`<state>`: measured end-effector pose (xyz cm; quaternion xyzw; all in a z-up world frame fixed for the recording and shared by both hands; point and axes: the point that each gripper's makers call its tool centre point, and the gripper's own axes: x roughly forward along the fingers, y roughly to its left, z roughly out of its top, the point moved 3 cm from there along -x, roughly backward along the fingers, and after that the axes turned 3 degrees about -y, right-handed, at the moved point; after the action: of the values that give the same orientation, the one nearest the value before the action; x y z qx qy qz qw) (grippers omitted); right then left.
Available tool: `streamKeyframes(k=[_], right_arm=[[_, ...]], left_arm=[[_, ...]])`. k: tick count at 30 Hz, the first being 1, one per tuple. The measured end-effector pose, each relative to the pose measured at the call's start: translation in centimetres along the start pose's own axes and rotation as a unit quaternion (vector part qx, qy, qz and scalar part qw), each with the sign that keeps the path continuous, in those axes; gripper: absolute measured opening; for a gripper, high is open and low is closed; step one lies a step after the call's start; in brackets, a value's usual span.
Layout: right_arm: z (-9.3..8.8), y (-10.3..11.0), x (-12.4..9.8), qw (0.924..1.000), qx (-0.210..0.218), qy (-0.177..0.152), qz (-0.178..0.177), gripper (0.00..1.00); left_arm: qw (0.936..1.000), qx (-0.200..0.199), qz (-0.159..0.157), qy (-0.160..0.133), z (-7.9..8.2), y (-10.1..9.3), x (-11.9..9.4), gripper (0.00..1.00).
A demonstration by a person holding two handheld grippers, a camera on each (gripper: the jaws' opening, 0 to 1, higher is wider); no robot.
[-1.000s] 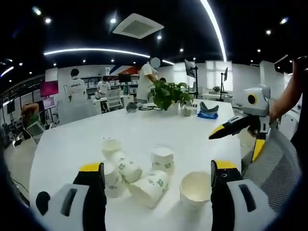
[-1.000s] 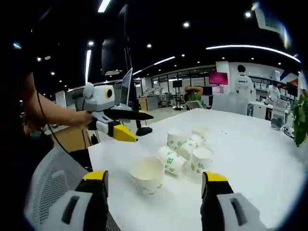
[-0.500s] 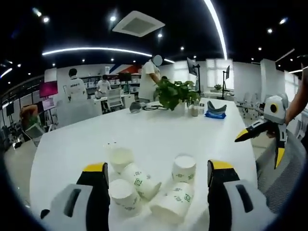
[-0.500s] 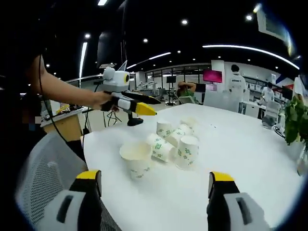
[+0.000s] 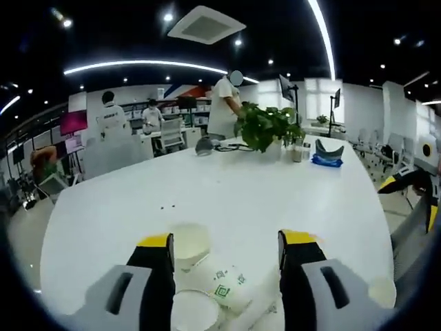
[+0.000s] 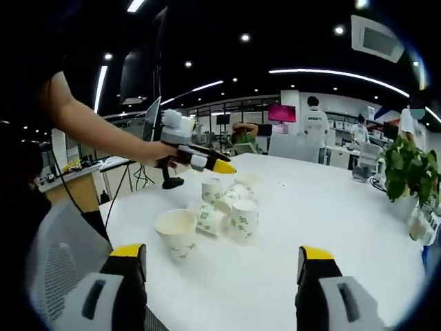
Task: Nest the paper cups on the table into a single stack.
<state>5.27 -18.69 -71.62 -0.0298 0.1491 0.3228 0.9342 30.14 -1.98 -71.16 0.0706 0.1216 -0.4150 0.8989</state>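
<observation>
— Left gripper (image 5: pixel 224 276)?
— Spread wide, holding nothing, low over the paper cups (image 5: pixel 227 289), straddling them on the white table (image 5: pixel 207 186).
— Trouble from here?
— Probably closing on two cups at once, or nudging a tipped one into a roll. Crowded cluster, some upright, some lying.
— Further right?
— Lone cup (image 6: pixel 176 231) upright near the table edge, easily knocked off by a sweep. Right gripper (image 6: pixel 224 286) also wide, gripping nothing, well apart from the cups.
</observation>
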Motion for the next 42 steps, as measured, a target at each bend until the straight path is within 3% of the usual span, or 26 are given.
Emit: streamKeyframes(k=[7,14,19,26,32,39,42], right_arm=[[-0.5,-0.4,0.2,0.9998,0.002,0.009,-0.018,0.88],[-1.0,-0.3,0.4,0.9996,0.012,0.021,-0.014,0.85],[-1.4,-0.2,0.4,0.9995,0.006,0.028,-0.014,0.82],[-1.5,-0.5,0.3,0.9993,0.007,0.032,-0.02,0.78],[-1.7,-0.6,0.3,0.9991,0.009,0.034,-0.022,0.76],[-1.9,-0.6,0.3,0.999,0.003,0.039,-0.021,0.74],[-1.9,-0.7,0.3,0.9989,0.002,0.04,-0.025,0.73]], left_arm=[[0.9989,0.029,-0.01,0.035,-1.3,0.4,2.7,0.46],[0.9981,0.031,-0.002,0.054,-1.4,1.0,3.8,0.41],[0.9965,0.039,0.005,0.074,-1.8,0.8,4.0,0.32],[0.9963,0.027,0.003,0.082,-2.2,1.7,5.5,0.24],[0.9952,0.019,-0.004,0.096,-2.7,1.3,6.4,0.2],[0.9938,0.032,-0.001,0.107,-2.6,1.1,6.8,0.04],[0.9932,0.046,0.0,0.107,-2.5,1.1,6.6,0.02]])
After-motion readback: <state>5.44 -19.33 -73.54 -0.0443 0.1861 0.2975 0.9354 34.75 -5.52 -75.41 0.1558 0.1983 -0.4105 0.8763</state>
